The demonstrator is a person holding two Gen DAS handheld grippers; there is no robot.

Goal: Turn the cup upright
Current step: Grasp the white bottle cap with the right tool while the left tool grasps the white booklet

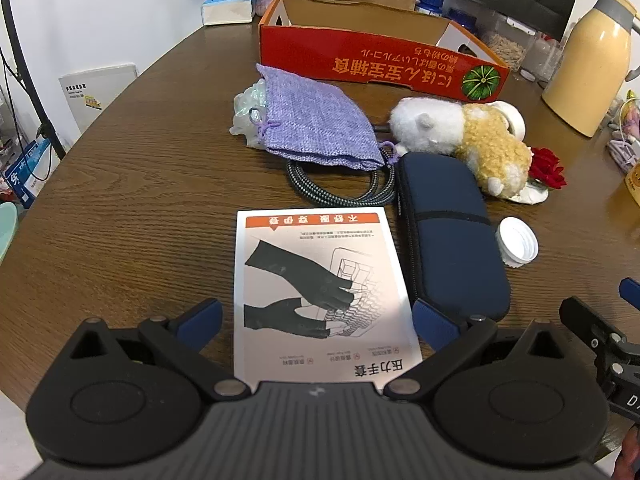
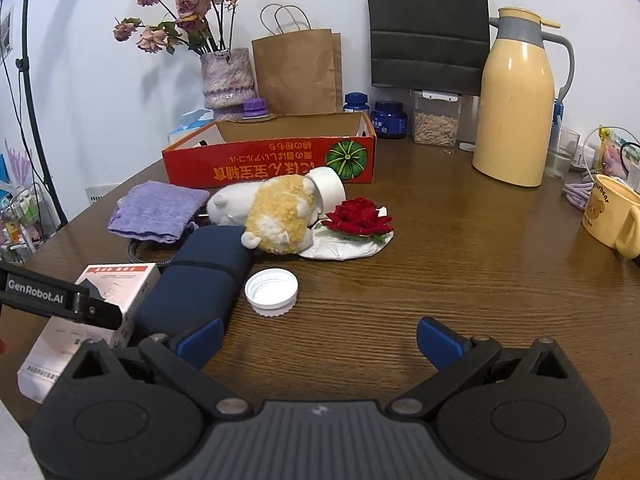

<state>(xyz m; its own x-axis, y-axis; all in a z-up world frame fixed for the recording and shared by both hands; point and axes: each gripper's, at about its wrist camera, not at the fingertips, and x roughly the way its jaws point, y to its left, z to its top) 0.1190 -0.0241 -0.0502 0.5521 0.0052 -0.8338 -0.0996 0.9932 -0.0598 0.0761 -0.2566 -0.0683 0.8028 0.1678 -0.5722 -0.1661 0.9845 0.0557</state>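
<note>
Fingers (image 2: 200,340) of the right gripper (image 2: 318,342) spread wide and empty; left gripper (image 1: 316,326) likewise, over a leaflet (image 1: 320,292). Ahead-right, well beyond the fingertips, the yellow cup (image 2: 610,216) lies tilted; best approach rim-side, grip the wall, then rotate upright.

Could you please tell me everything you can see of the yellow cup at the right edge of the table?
The yellow cup is a pale yellow mug, plastic or ceramic by its look, with a bear face and brown lettering printed on its side. It is tilted, its rim up and leftward, its looped handle low on the right. It rests on the wooden table, partly cut off by the frame. Neither claw touches it.
</note>
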